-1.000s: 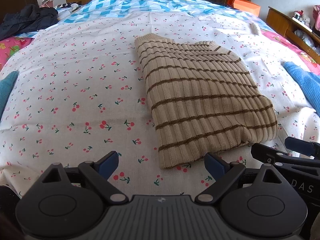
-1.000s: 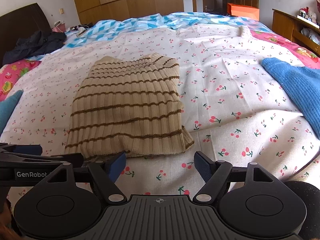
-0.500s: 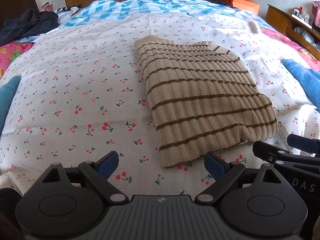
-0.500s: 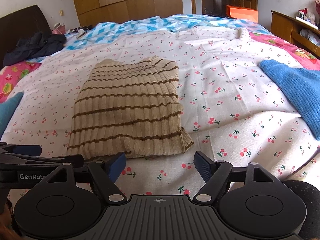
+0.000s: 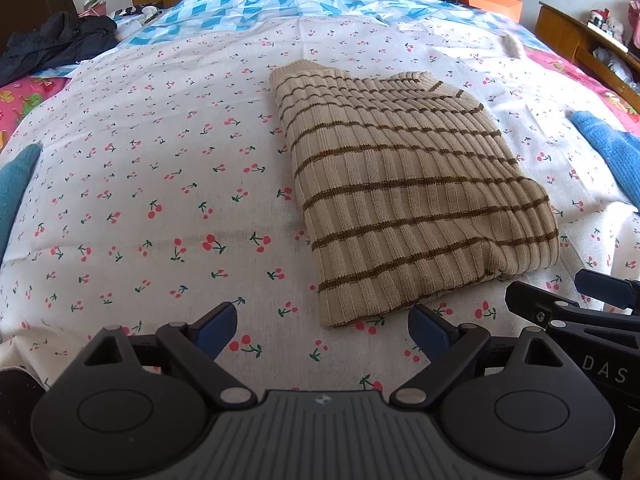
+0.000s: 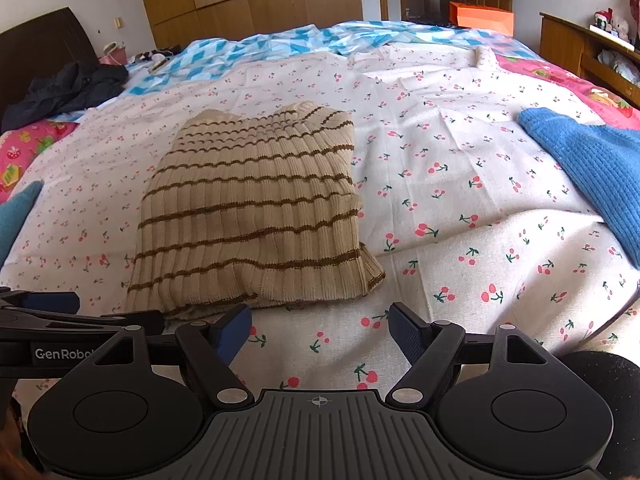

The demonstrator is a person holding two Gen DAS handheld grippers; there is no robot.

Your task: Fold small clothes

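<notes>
- We held our left gripper (image 5: 322, 326) released, its blue pads spread and holding nothing, just short of the near edge of the striped sweater (image 5: 404, 196).
- Our right gripper (image 6: 320, 326) was likewise released and empty, side by side with the left one at the near edge of the bed.
- The sweater lay folded into a rough rectangle on the cherry-print sheet (image 5: 160, 184), near the middle of the bed, its long axis running from near to far.
- From the left gripper the sweater lay ahead and to the right; from the right gripper it lay ahead and to the left (image 6: 248, 216), so its near hem sat between our two tools, about equally close to both.
- A blue knit garment (image 6: 588, 164) lay well apart on the right, which we judged the likely next piece.
- Compared with a second earlier, both views showed the sweater slightly farther off and more of the far room, so we judged we had drawn both tools back a little; the sweater itself had not shifted.
</notes>
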